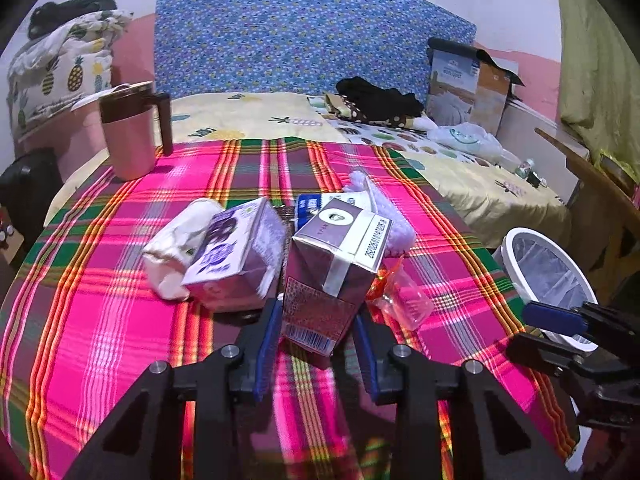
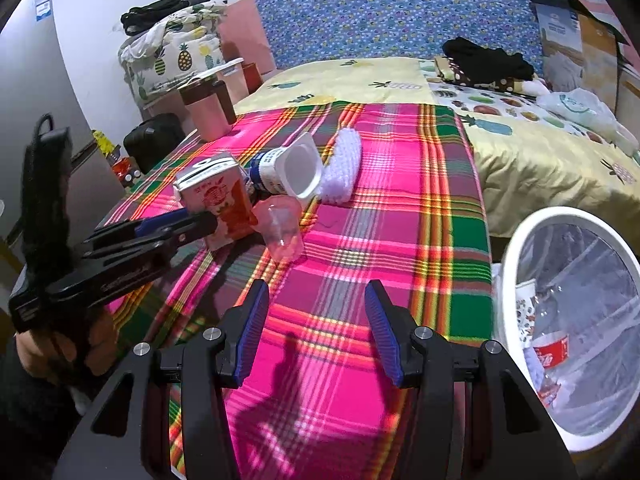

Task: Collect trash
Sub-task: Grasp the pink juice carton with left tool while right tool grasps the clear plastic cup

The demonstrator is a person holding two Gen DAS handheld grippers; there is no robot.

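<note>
My left gripper [image 1: 316, 320] is shut on a maroon drink carton [image 1: 332, 272], upright on the pink plaid cloth [image 1: 120, 320]; the carton also shows in the right wrist view [image 2: 222, 200], with the left gripper [image 2: 200, 222] beside it. A purple box [image 1: 236, 256], a white crumpled bag [image 1: 176, 248], a clear plastic cup [image 2: 282, 228], a white yogurt cup [image 2: 292, 170] and a white knitted piece [image 2: 342, 166] lie around it. My right gripper [image 2: 316, 328] is open and empty above the cloth. The white bin [image 2: 576, 320] with a clear liner stands to the right and holds trash.
A pink jug with a brown lid [image 1: 130, 132] stands at the cloth's far left. Behind are a yellow bedsheet [image 1: 256, 116], black clothes [image 1: 380, 100], a cardboard box [image 1: 468, 88] and a plastic bag [image 1: 468, 140]. A wooden chair [image 1: 600, 200] is at the right.
</note>
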